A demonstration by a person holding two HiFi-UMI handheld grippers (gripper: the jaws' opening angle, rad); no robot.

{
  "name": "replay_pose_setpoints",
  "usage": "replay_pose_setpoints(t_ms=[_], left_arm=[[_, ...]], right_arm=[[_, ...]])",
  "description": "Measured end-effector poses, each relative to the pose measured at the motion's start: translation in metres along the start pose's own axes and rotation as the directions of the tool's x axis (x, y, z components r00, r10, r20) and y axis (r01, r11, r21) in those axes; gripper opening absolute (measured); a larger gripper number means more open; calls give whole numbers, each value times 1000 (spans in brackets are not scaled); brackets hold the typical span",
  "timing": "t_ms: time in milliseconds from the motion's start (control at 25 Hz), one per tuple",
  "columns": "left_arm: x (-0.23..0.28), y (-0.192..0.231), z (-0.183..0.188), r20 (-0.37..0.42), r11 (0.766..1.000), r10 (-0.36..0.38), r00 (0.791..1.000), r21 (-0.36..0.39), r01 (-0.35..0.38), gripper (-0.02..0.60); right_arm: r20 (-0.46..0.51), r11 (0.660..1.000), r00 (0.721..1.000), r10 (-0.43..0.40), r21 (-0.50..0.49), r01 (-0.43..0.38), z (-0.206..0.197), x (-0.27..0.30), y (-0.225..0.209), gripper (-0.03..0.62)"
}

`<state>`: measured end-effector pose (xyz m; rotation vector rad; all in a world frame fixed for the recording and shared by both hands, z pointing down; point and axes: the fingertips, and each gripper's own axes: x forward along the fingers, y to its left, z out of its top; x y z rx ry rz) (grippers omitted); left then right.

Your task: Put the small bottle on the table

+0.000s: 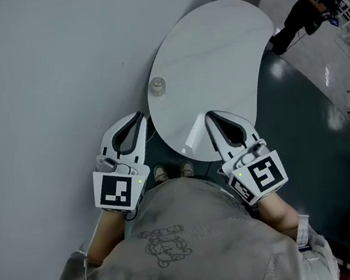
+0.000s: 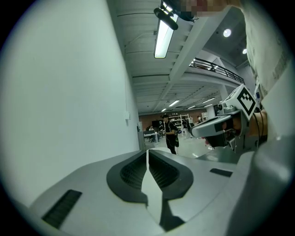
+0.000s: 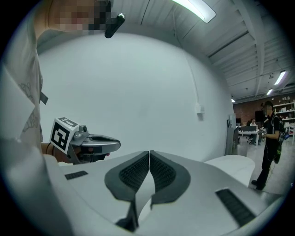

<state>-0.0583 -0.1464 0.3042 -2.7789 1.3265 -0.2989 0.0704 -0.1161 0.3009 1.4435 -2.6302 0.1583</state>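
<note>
A small clear bottle (image 1: 157,86) stands upright on the round white table (image 1: 214,52), close to its left rim by the wall. My left gripper (image 1: 139,116) is held near my chest, just left of the table's near edge, shut and empty. Over the table's near edge my right gripper (image 1: 209,117) points forward, also shut with nothing in it. In the left gripper view the left gripper (image 2: 147,152) shows its jaws pressed together, and the right gripper (image 2: 203,130) hangs at the right. The right gripper (image 3: 149,152) looks the same in its own view, with the left gripper (image 3: 110,144) at its left.
A plain pale wall (image 1: 42,77) runs along the left, right beside the table. Dark floor (image 1: 304,130) lies to the right. A person in black (image 1: 302,12) stands beyond the table at the far right. My shoes (image 1: 170,171) show below the table's near edge.
</note>
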Motion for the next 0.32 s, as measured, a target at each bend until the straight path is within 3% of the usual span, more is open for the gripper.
replay_pose_setpoints(t_ms=[320], left_arm=[[4,6,2,16,1000,12,1000,0,-12,26]], right_arm=[[-5,1000,1000,5,5,-5,-3,9,0,31]])
